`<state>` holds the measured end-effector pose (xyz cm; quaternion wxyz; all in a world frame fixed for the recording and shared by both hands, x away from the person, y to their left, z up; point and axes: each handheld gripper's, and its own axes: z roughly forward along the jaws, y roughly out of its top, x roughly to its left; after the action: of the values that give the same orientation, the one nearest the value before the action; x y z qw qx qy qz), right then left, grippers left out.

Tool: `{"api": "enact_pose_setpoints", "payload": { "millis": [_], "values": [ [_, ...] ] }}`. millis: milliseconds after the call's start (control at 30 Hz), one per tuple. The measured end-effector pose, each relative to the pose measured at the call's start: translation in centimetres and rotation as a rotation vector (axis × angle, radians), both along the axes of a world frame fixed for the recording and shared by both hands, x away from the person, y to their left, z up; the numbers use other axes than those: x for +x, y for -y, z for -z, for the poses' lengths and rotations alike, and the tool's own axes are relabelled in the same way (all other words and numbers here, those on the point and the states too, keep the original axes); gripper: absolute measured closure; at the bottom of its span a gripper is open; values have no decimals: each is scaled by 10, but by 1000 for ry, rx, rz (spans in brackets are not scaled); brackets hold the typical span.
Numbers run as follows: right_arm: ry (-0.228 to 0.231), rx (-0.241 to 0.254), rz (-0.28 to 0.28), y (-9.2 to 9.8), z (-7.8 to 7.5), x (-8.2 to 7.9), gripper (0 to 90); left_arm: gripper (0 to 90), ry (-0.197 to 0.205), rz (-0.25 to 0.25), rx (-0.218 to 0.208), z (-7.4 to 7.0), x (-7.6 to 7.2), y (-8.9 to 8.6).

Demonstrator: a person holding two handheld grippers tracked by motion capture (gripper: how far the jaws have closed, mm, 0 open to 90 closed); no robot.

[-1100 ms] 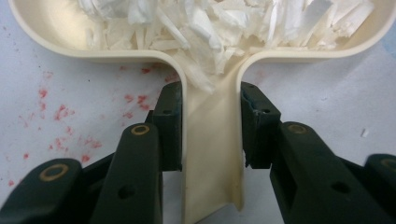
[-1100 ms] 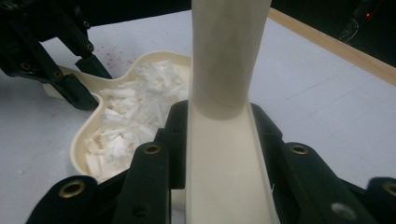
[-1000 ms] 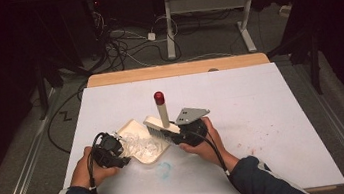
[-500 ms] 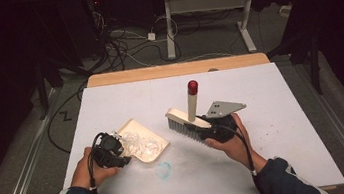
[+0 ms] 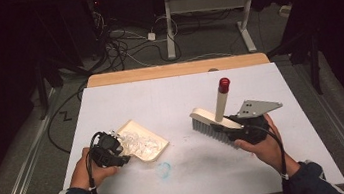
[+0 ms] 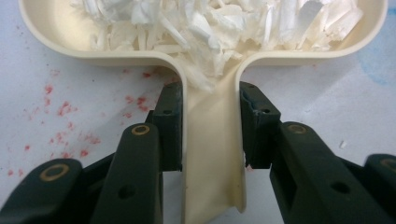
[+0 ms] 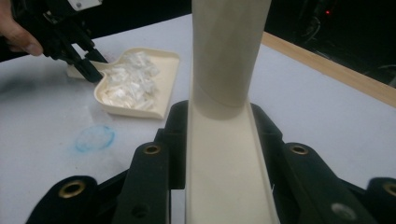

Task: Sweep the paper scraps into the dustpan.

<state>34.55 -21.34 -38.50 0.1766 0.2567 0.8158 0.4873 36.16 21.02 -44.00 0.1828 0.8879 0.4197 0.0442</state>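
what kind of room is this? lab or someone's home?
Most likely a lab or recording workspace, not a home: a white-covered table under a fixed overhead camera, loose cables across the floor behind it, and a bare adjustable desk frame in a dark room.

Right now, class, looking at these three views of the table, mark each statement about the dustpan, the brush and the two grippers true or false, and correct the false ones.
1. The left gripper clamps the dustpan by its handle. True.
2. The dustpan is empty. False: it holds a heap of white shreds.
3. The right gripper holds the brush. True.
4. The brush touches the dustpan. False: bare table lies between them.
5. The brush handle has a red tip. True.
6. The blue mark lies inside the dustpan. False: it is on the table, beside the dustpan.
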Motion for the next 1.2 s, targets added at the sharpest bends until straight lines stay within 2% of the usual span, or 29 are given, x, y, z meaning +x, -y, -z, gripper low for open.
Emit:
{"api": "enact_pose_setpoints", "payload": {
  "millis": [233, 433, 667, 767, 1067, 1200],
  "values": [
    [-13, -19, 40, 35, -1, -16, 683, 632, 9, -27, -10, -2, -1, -5],
    [-40, -50, 40, 54, 1, -24, 683, 632, 4, -36, -21, -1, -1, -8],
    [-84, -84, 5, 70, -2, -37, 683, 631, 10, -62, -30, 0, -1, -11],
    [-120, -87, -29, 75, -1, -41, 683, 631, 15, -76, -34, 1, -2, -12],
    [-175, -126, -93, 82, 0, -50, 683, 631, 23, -118, -46, 4, -2, -18],
    [-199, -115, -111, 85, 1, -51, 683, 631, 28, -137, -50, 4, -3, -20]
  ]
}}
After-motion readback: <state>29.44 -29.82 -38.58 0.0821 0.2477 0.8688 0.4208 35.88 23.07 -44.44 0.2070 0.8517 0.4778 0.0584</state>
